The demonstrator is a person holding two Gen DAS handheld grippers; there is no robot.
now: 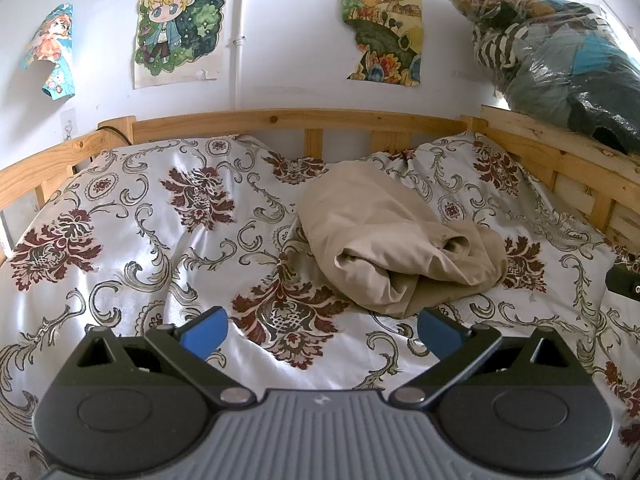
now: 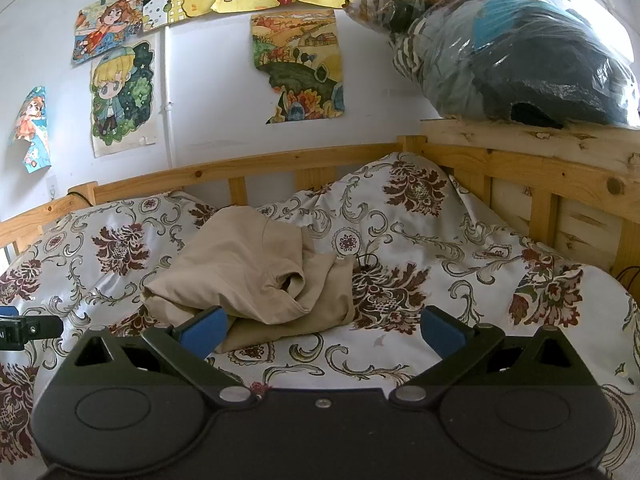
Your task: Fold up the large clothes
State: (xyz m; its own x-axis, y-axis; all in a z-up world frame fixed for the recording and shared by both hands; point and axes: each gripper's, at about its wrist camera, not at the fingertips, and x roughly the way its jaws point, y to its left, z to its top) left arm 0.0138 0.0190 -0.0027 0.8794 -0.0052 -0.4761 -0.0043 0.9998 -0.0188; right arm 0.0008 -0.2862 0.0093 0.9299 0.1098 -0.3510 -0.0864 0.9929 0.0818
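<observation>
A beige garment (image 1: 384, 240) lies crumpled in a heap on the floral bedspread (image 1: 160, 248), right of centre in the left wrist view. In the right wrist view the garment (image 2: 248, 272) lies left of centre on the bedspread (image 2: 440, 260). My left gripper (image 1: 322, 332) is open and empty, hovering just in front of the garment's near edge. My right gripper (image 2: 322, 332) is open and empty, with its left blue finger (image 2: 204, 330) close to the garment's near edge. The other gripper's tip shows at the left edge of the right wrist view (image 2: 24, 330).
A wooden bed rail (image 1: 296, 120) runs along the back and right side. A clear plastic bag of clothes (image 2: 512, 48) sits on the right rail. Drawings hang on the white wall (image 1: 180, 24). A dark cable (image 2: 366, 260) lies by the garment.
</observation>
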